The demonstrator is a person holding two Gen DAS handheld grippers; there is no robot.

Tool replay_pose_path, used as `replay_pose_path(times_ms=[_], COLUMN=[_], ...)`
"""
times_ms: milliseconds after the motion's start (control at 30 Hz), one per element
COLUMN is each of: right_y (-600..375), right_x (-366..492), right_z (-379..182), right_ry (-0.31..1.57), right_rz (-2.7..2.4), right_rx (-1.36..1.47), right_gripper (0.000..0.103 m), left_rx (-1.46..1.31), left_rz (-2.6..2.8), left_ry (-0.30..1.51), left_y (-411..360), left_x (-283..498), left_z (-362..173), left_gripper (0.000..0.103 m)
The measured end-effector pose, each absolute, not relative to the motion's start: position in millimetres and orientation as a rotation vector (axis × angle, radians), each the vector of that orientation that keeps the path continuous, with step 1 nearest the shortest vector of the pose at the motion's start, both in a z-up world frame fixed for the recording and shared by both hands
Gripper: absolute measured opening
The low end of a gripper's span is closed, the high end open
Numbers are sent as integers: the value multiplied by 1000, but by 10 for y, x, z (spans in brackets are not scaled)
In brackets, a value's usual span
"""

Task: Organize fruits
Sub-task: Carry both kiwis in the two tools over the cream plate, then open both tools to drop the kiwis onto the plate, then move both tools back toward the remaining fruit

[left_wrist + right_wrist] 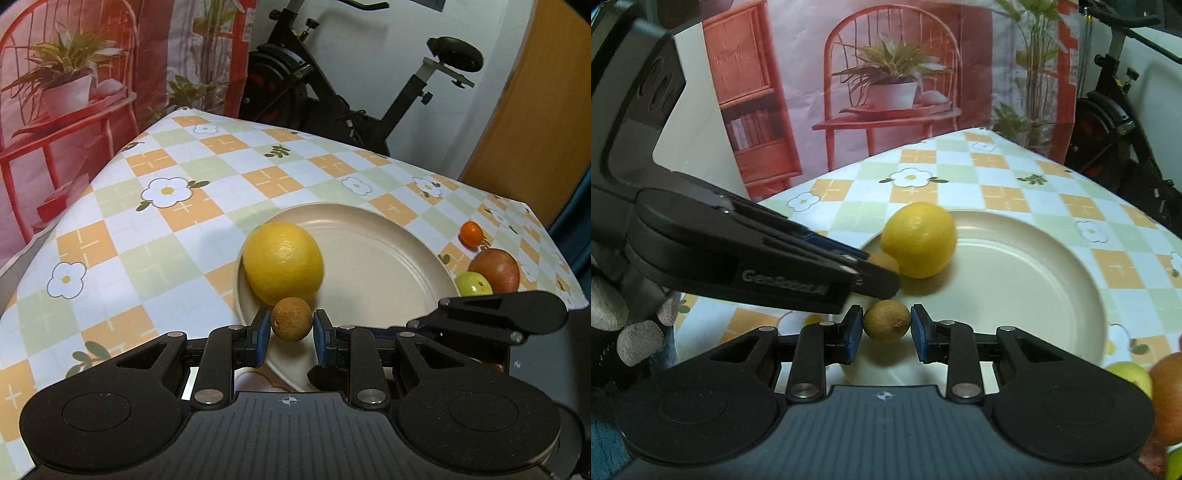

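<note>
Left gripper [291,325] clamped on a brown fruit [291,319], right gripper [886,325] clamped on a kiwi [887,320], both over the near rim of the plate [388,258]. Best lowered until each fruit rests on the plate beside the lemon [283,267], then released one at a time, clear of each other and the lemon. Left view alone shows the orange [471,234], apple [495,269] and green fruit [473,284] waiting on the cloth [147,229]. Right view alone shows a gloved hand [624,325].

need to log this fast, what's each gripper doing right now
left gripper: shut on a small brown fruit
right gripper: shut on a small brownish-green fruit
</note>
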State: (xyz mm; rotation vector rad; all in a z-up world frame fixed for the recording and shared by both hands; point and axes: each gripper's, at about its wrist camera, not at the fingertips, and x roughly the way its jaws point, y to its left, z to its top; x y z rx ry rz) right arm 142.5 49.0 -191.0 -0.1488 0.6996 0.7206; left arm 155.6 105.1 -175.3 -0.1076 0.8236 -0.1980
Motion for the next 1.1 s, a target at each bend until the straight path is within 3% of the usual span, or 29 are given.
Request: replay_pose_path(times_ms=[467, 567, 667, 733, 1100], right_y=[550, 540, 492, 442, -240], right_x=[1469, 1455, 1435, 1398, 880], right_z=[-2013, -2012, -1988, -1962, -1720], right_ry=[722, 722, 715, 705, 551], right_rz=[701, 693, 690, 690, 581], right_rx=[-123, -125, -127, -129, -93], right_gripper=[32, 37, 48, 49, 54], left_rx=[-105, -122, -145, -139, -96], left_rz=[-182, -177, -179, -169, -202], left_ry=[826, 825, 811, 796, 658], left_y=[1032, 1051, 1058, 1022, 651], left_x=[1573, 1570, 1535, 1493, 1327], left_z=[-1775, -1760, -1719, -1683, -1342], left_gripper=[27, 28, 40, 43, 44])
